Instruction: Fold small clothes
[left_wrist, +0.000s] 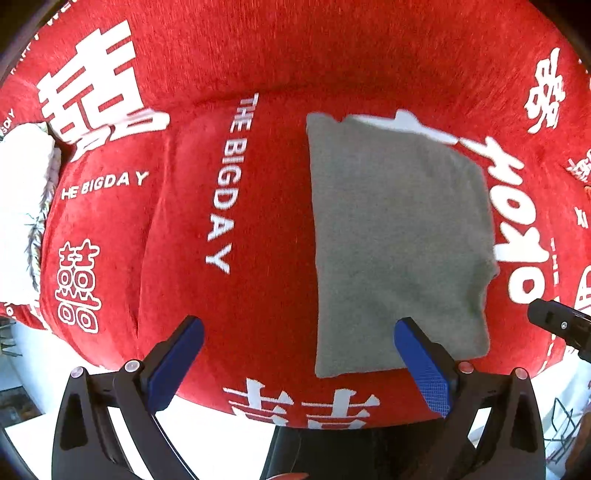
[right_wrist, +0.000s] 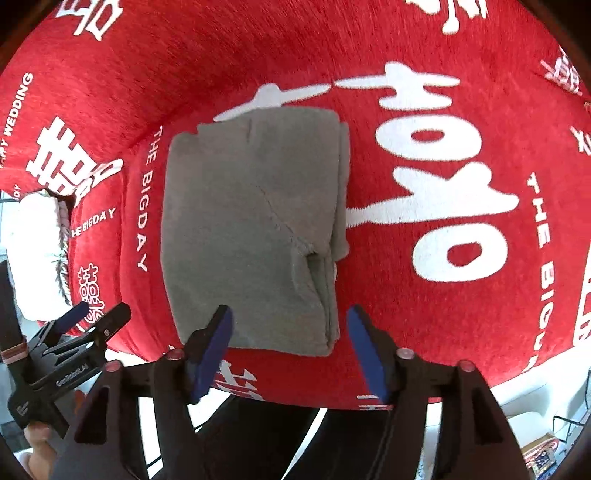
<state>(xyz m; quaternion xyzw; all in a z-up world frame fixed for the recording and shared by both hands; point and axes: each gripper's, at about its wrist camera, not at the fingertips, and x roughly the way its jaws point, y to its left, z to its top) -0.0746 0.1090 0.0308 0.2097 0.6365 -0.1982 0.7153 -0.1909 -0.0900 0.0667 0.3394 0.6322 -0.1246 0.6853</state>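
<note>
A grey garment (left_wrist: 399, 236) lies folded into a rectangle on a red sofa cover (left_wrist: 258, 221) printed with white letters. It also shows in the right wrist view (right_wrist: 255, 229), with stacked folded layers along its right edge. My left gripper (left_wrist: 299, 332) is open and empty, held above the seat's front edge, its right finger over the garment's near left corner. My right gripper (right_wrist: 290, 321) is open and empty, held above the garment's near edge. The left gripper (right_wrist: 92, 317) shows at the lower left of the right wrist view. The right gripper's tip (left_wrist: 554, 321) shows at the right edge of the left wrist view.
A white fluffy cushion (left_wrist: 22, 206) sits at the left end of the sofa. The sofa back (left_wrist: 314, 55) rises behind the garment. White floor (left_wrist: 207, 435) lies below the seat's front edge. A wire rack (left_wrist: 565, 424) stands at the lower right.
</note>
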